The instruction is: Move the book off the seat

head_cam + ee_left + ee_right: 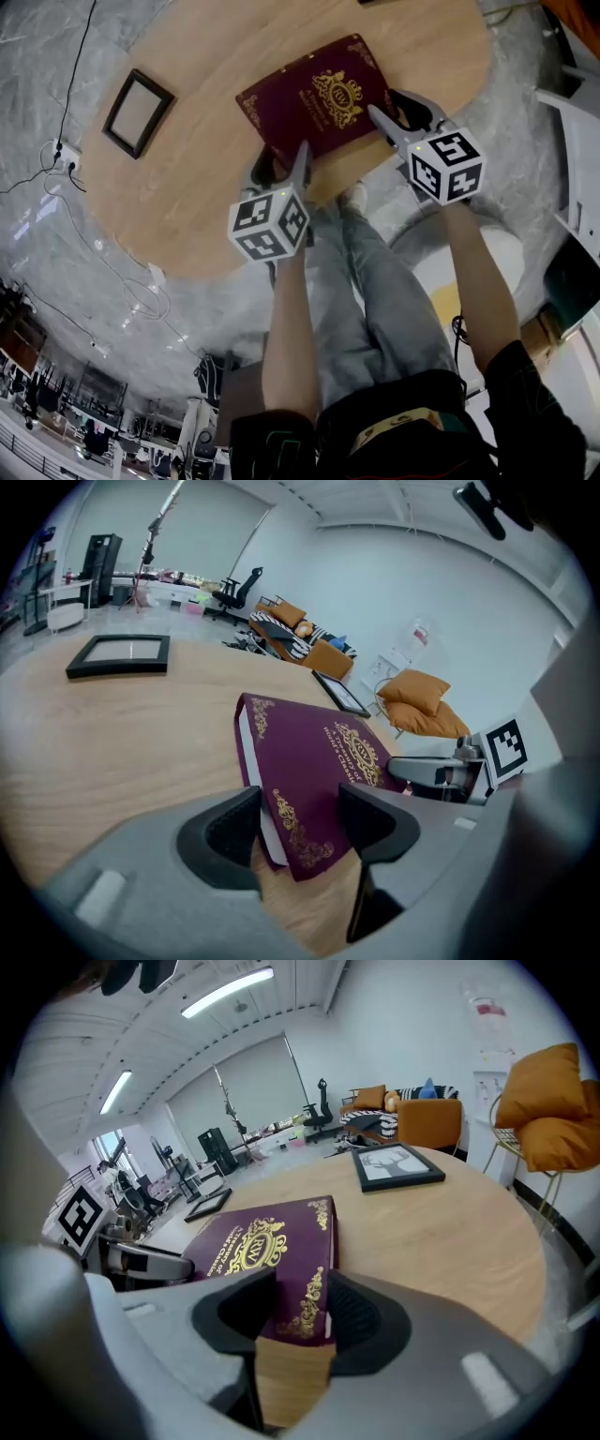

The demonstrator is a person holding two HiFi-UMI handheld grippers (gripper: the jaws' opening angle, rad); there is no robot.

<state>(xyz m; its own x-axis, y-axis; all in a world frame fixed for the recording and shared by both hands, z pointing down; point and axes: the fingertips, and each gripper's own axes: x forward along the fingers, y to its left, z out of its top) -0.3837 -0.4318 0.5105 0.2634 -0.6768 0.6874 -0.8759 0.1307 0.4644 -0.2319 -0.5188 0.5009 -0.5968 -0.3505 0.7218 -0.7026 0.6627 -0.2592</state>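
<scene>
left claw (298, 819) and right claw (298, 1309) each stand open around a near corner of the maroon book (319, 98), lying flat on the wooden bench (187, 197), neither pressing it.

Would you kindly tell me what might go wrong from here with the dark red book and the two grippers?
1. The dark red book with gold ornament lies close to the near edge of the round wooden table; a nudge could tip it off toward the person's legs.
2. The left gripper and right gripper each straddle a book corner with jaws apart; pulling away carelessly may catch a corner and drag the book.
</scene>
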